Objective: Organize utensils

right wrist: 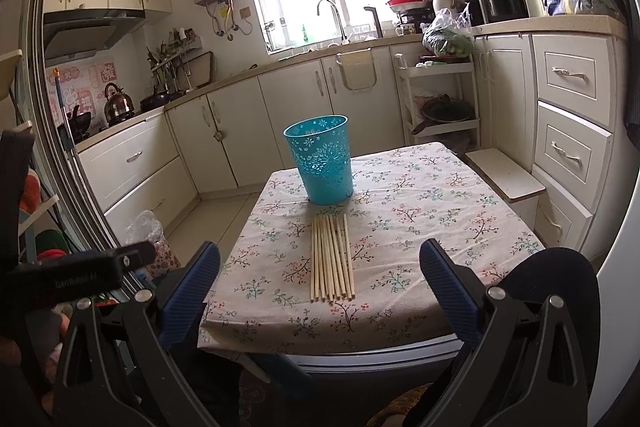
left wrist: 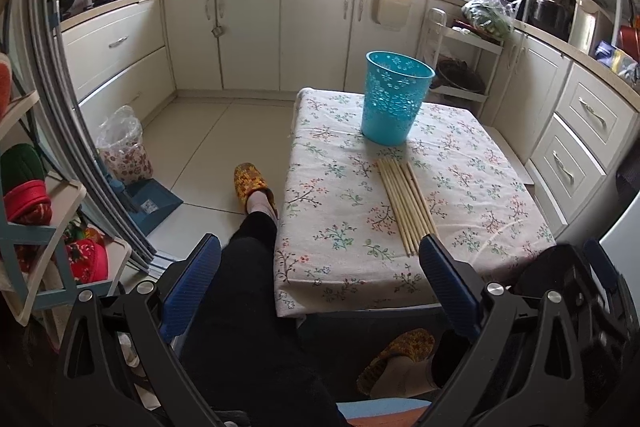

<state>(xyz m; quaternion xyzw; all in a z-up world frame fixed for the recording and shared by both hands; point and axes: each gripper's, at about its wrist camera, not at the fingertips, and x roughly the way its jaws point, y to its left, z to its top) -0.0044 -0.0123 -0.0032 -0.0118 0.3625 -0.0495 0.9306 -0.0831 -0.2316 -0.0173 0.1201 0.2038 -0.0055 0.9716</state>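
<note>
Several wooden chopsticks (left wrist: 406, 205) lie side by side on a small table with a floral cloth (left wrist: 340, 227). A teal perforated holder cup (left wrist: 394, 98) stands upright just behind them. My left gripper (left wrist: 320, 287) is open and empty, held off the table's near left corner. In the right wrist view the chopsticks (right wrist: 331, 258) lie straight ahead, the cup (right wrist: 322, 159) behind them on the cloth (right wrist: 420, 227). My right gripper (right wrist: 320, 291) is open and empty at the table's near edge.
White kitchen cabinets (right wrist: 224, 131) wrap the room. A low white step (right wrist: 506, 175) stands right of the table. A person's leg and yellow slipper (left wrist: 254, 187) are left of the table. A shelf with shoes (left wrist: 36, 211) and a plastic-lined bin (left wrist: 124, 147) stand at far left.
</note>
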